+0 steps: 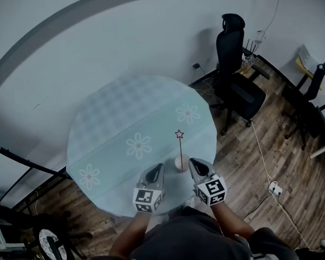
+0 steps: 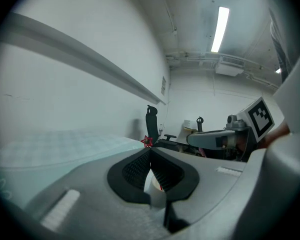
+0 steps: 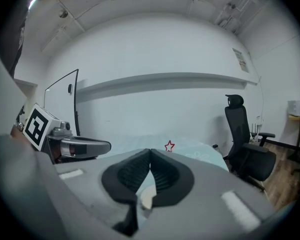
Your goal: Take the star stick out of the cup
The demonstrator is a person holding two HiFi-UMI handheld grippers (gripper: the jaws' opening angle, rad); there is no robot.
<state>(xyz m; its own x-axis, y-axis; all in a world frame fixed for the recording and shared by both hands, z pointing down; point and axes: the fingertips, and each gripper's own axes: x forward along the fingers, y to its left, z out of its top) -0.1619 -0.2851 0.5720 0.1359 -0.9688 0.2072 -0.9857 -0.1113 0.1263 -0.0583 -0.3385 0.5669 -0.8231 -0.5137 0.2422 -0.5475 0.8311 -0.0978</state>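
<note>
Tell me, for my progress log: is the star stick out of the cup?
No, the star stick stands upright inside the cup.

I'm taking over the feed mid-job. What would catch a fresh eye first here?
A red star stick stands upright in a small cup near the front edge of the round flowered table. The left hand-held gripper and the right hand-held gripper sit on either side of the cup, both shut and holding nothing. A black office chair stands beyond the table on the right.
</note>
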